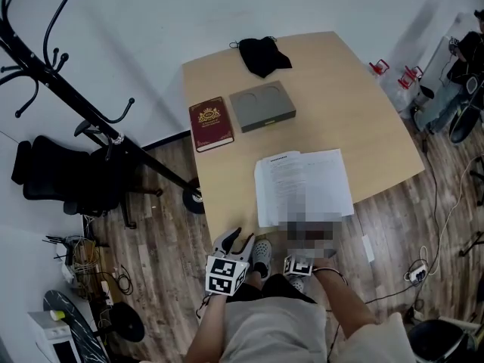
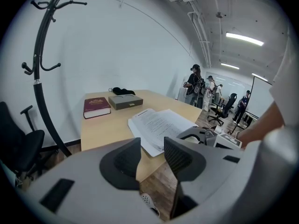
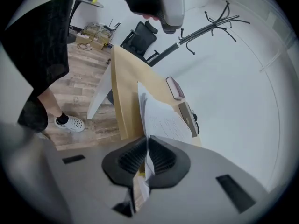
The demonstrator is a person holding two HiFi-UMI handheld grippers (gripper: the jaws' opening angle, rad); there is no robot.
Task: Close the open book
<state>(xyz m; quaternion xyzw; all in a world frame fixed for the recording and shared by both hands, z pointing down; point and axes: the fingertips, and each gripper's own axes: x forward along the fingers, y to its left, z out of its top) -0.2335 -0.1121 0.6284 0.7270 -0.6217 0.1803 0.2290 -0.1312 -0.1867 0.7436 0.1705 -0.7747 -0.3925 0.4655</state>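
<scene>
One near-edge leaf of the open white-paged book [image 1: 302, 184], lying ahead on the pale wooden table [image 1: 227, 203], is pinched in the right gripper's [image 3: 148, 155] closed jaws. Left gripper [image 2: 152, 155] hangs just beside, jaws apart, empty.

Table [image 1: 333, 89]: pale wood-look top, smooth, matt. Book [image 1: 306, 184]: thin white printed paper, matt. Red book [image 1: 210, 123]: hard cover, slight sheen, gold stamping. Box [image 1: 262, 106]: grey, matt. Cloth [image 1: 263, 54]: black, soft, crumpled. Floor [image 1: 393, 225]: brown wood planks. Left gripper [image 2: 152, 148] and right gripper [image 3: 148, 146]: matt grey plastic shells, dark ribbed pads [image 2: 125, 160].
</scene>
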